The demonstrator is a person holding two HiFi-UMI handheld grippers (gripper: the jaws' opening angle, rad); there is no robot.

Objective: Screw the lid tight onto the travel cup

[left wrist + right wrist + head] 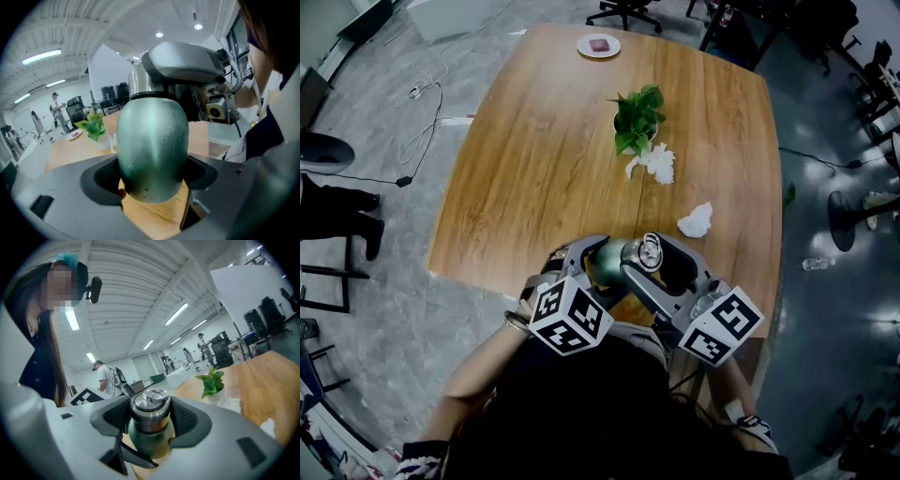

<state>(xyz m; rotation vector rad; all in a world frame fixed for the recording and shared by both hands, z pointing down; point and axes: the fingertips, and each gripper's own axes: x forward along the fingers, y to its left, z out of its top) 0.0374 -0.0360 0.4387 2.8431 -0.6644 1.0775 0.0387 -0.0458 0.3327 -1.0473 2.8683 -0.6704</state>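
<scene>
The cup [607,260] sits low in the centre of the head view, over the table's [534,159] near edge, held between both grippers with its lid end to the right. The left gripper [152,180] has its jaws closed on the green body, base toward its camera. The right gripper [150,414] clamps the steel lid [150,404], whose ringed top faces its camera.

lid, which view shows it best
Right gripper view: the lid sits centred, top ring clear, in the right gripper. Head view shows it small from above; left gripper view shows only a sliver past the cup.
</scene>
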